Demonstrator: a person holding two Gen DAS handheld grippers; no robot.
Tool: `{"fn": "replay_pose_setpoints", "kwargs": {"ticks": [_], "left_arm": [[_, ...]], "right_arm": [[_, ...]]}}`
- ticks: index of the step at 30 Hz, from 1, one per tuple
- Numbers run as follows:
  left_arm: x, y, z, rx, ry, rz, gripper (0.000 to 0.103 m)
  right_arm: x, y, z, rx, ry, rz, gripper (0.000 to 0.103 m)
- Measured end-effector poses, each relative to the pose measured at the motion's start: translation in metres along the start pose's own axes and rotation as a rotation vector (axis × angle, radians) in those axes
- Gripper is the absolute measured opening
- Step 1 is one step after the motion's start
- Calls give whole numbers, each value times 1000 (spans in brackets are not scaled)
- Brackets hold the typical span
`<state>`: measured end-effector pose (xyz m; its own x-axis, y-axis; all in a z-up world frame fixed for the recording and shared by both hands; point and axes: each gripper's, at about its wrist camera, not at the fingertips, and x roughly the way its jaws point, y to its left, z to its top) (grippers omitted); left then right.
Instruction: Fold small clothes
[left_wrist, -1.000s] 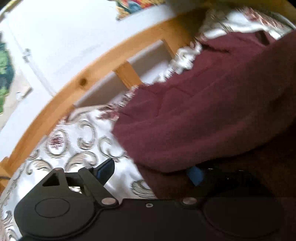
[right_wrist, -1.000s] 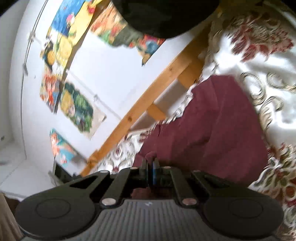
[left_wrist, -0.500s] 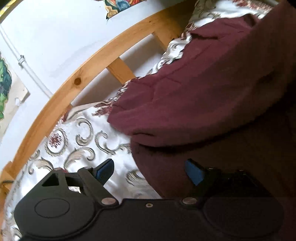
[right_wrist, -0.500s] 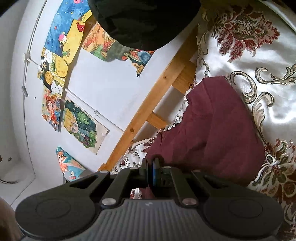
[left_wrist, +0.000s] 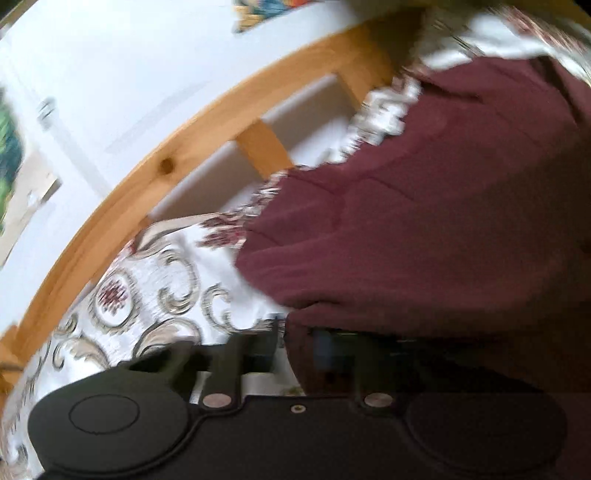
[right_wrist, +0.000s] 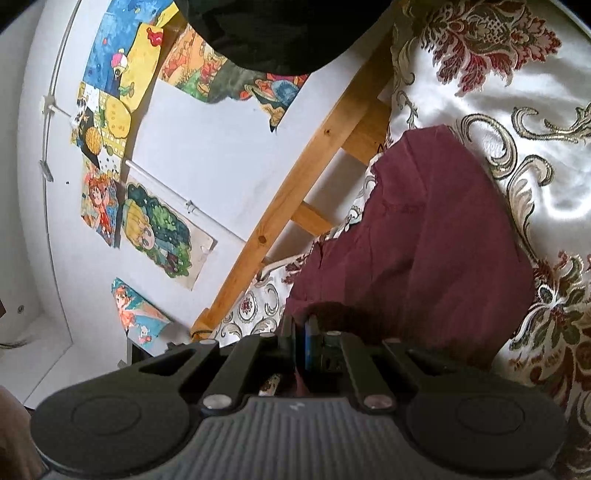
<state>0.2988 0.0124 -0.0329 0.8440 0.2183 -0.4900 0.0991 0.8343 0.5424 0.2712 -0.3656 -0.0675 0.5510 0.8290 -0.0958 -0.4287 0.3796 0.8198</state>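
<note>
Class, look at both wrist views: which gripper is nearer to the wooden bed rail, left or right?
Cannot be settled. The right gripper is shut on the maroon garment; the left gripper is at the garment's edge. The wooden bed rail lies beyond the garment from both.

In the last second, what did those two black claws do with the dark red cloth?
The left gripper went from wide open to nearly closed on the near edge of the maroon garment; blur hides whether it has pinched shut. The right gripper stayed clamped on the garment's edge and drifted a little. The garment stayed on the patterned bedspread.
</note>
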Motion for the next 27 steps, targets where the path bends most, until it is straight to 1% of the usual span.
{"fn": "replay_pose_setpoints", "kwargs": {"ticks": [1, 2, 4, 6, 7, 8, 10, 11, 12, 13, 15, 16, 17, 18, 19, 20, 21, 23, 24, 26, 27], "left_arm": [[-1, 8, 0, -54, -1, -8, 12], [-2, 18, -3, -140, -2, -26, 12], [-3, 33, -9, -269, 15, -39, 11], [-1, 53, -19, -473, 38, -72, 11], [-1, 67, -30, -638, 47, -97, 11], [0, 77, -38, -759, 54, -108, 11], [6, 89, -55, -948, 89, -122, 11], [10, 92, -61, -1005, 117, -135, 12], [12, 93, -64, -1020, 131, -141, 17], [13, 91, -64, -1009, 140, -151, 21], [11, 86, -59, -947, 144, -152, 33], [8, 84, -57, -919, 140, -155, 38], [5, 83, -56, -906, 136, -165, 51], [0, 82, -57, -908, 127, -170, 64], [-5, 83, -59, -915, 116, -165, 69], [-12, 82, -61, -925, 105, -153, 76], [-17, 83, -63, -937, 96, -137, 78], [-30, 85, -65, -948, 60, -123, 81], [-37, 86, -64, -933, 39, -118, 84], [-44, 87, -55, -863, -22, -118, 86], [-45, 88, -47, -829, -53, -125, 89]], "right_arm": [[1, -1, -1, 8, 10, 3, 6], [3, -3, -2, 19, 21, 2, 6], [7, -6, -4, 37, 46, -10, 6], [12, -9, -7, 55, 75, -11, 6], [15, -9, -9, 65, 92, -9, 6], [18, -11, -11, 74, 116, -5, 7], [25, -11, -16, 76, 159, -12, 9], [28, -11, -19, 66, 177, -25, 9], [31, -9, -21, 48, 198, -42, 9], [34, -7, -23, 19, 219, -67, 10], [37, -3, -27, -36, 240, -118, 10], [39, 0, -28, -63, 250, -140, 13], [39, 1, -29, -79, 255, -155, 22], [39, 3, -30, -87, 256, -164, 26], [39, 4, -31, -90, 255, -165, 34], [39, 5, -32, -90, 255, -161, 37], [38, 5, -33, -90, 255, -159, 39], [38, 6, -34, -99, 254, -161, 47], [36, 6, -34, -104, 254, -163, 49], [36, 7, -35, -114, 255, -168, 56], [36, 8, -35, -114, 257, -167, 57]]}}
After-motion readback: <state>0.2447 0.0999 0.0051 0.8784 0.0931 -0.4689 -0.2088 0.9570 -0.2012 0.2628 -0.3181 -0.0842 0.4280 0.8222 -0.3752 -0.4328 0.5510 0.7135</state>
